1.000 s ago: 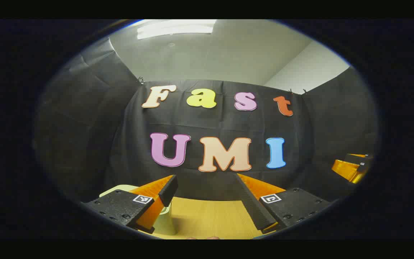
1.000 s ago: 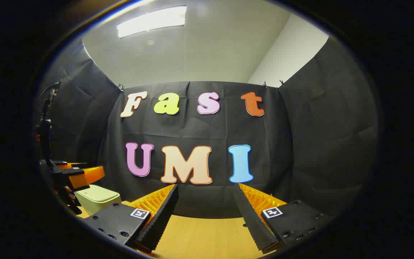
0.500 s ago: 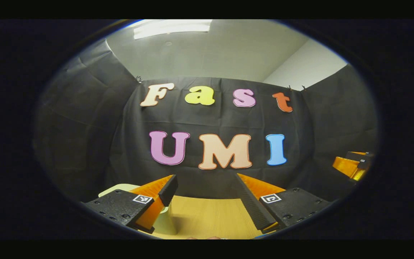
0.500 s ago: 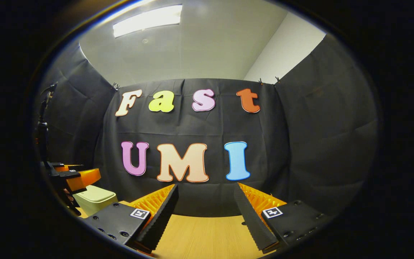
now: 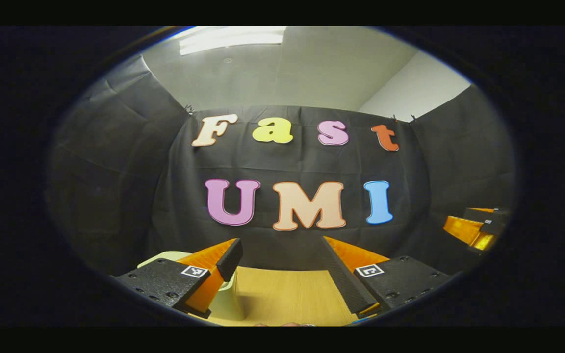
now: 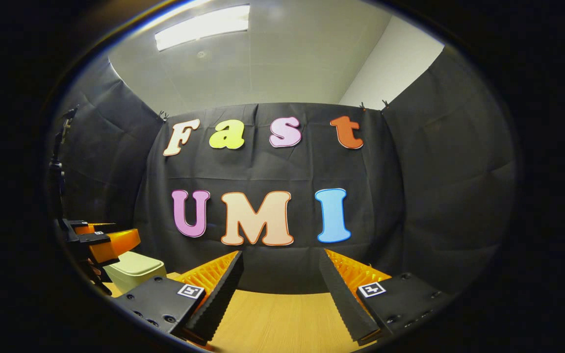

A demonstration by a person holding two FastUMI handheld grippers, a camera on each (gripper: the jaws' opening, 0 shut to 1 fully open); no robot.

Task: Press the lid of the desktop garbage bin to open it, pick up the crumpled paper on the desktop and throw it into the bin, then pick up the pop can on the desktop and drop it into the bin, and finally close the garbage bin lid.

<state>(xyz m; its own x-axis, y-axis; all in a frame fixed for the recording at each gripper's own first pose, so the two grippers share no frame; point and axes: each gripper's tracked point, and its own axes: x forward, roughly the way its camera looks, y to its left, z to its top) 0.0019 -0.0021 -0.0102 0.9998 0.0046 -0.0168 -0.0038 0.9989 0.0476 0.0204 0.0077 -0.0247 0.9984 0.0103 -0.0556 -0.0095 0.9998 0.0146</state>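
Both jaws agape, pale lidded bin (image 6: 133,268) beside left gripper (image 6: 111,242)

Left gripper (image 5: 282,267) fingers spread apart, right gripper (image 6: 280,284) likewise, both apparently level, holding nothing

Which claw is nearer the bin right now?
Left. In the right gripper view the left claw hangs just above the bin, lid closed. The right claw is open over bare table, off to the bin's right.
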